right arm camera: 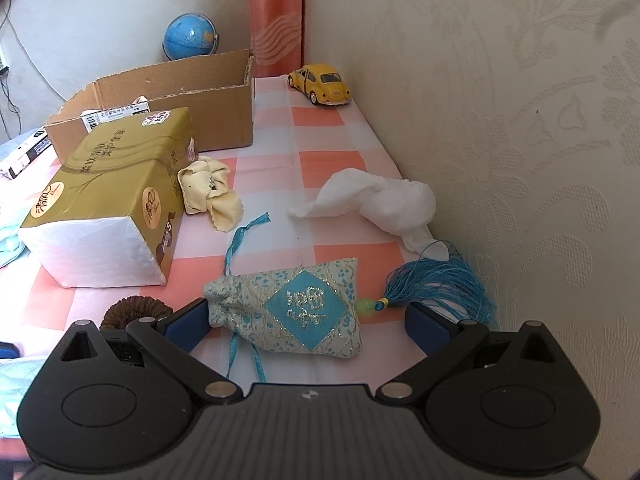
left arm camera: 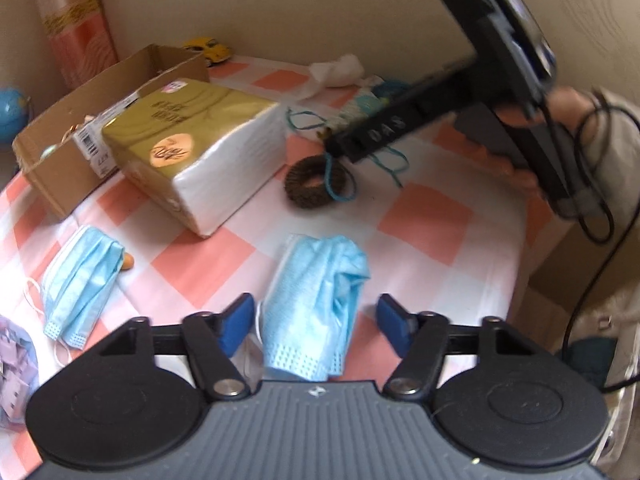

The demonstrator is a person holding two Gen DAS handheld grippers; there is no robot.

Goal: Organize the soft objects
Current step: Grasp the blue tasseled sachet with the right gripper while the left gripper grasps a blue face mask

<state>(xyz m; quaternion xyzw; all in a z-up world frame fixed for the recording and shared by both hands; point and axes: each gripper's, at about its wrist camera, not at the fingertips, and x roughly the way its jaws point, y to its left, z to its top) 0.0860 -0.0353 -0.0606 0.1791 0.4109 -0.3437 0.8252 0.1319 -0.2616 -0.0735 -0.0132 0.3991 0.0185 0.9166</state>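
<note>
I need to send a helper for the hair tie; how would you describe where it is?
Start at the gold tissue pack on the checked tablecloth. Just to its right in the left wrist view lies the brown scrunchie, the only dark, bristly ring, with blue cord across it.

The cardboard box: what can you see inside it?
Little shows inside the cardboard box. In the right wrist view, a white barcoded carton pokes above its near wall. In the left wrist view, small unclear items sit at one end. The walls hide the floor.
</note>
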